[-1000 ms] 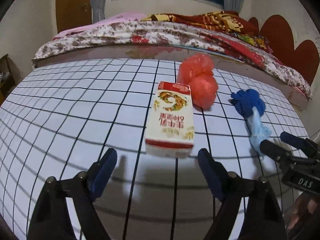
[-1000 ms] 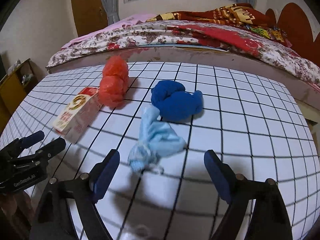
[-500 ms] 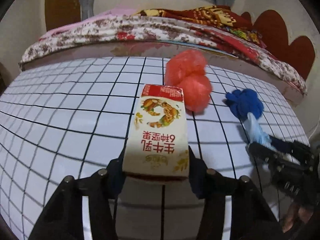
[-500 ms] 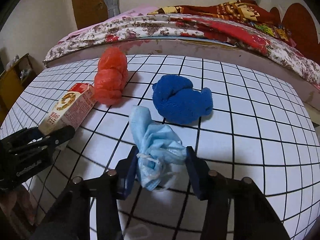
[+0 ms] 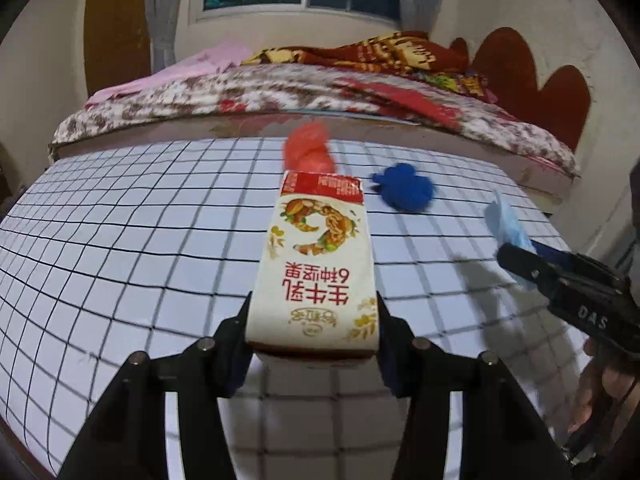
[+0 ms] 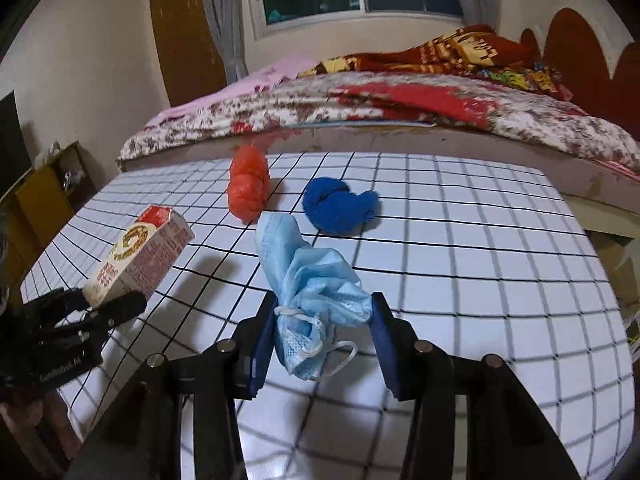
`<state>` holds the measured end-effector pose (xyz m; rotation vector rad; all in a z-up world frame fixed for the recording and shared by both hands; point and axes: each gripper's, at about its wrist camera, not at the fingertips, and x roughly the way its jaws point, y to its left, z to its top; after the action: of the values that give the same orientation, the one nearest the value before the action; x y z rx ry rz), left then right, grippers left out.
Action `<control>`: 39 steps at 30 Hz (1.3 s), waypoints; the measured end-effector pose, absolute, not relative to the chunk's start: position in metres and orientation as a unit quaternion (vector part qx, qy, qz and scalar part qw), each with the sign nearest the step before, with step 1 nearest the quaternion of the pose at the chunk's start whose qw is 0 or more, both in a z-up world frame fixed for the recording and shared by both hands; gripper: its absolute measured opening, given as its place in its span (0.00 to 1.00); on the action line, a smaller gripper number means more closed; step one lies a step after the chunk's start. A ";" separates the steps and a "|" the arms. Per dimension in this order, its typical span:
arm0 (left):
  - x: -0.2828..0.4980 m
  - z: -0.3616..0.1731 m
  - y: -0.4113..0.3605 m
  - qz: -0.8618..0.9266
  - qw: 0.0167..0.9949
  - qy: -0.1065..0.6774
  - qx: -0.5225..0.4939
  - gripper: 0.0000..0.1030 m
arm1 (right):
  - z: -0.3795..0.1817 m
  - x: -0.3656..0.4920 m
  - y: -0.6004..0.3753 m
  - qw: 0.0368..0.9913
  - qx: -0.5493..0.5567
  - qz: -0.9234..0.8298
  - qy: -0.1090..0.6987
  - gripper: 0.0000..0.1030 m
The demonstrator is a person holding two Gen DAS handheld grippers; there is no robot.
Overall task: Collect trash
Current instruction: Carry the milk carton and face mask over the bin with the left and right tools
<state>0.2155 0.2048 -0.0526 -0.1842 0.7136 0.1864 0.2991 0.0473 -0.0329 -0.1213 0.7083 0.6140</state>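
On a white, black-gridded surface point(image 5: 120, 248) beside a bed point(image 5: 280, 96), two pieces of trash are lifted clear while two stay lying. At the near edge, the left hand-held gripper point(image 5: 314, 332) is clenched on the bottom end of a milk carton point(image 5: 318, 264), its pads pressed to the carton's two sides; whether the carton holds anything cannot be told. Seen from the right wrist, the carton point(image 6: 140, 256) tilts above the grid and casts a shadow below. The right hand-held gripper point(image 6: 324, 328) is closed on a crumpled light-blue face mask point(image 6: 308, 292), an ear loop dangling beneath. Farther back, an orange plastic bag point(image 6: 248, 188) and a blue cloth bundle point(image 6: 340, 204) rest on the surface, near each other but apart.
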 end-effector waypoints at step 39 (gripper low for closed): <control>0.160 -0.023 -0.027 -0.081 0.944 0.320 -0.018 0.51 | 0.006 0.190 -0.233 0.946 0.059 0.138 0.289 0.46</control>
<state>0.1597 -0.0272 -0.0233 -0.0359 0.6515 -0.1644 0.1900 -0.2326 0.0059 0.1199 0.5882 0.2814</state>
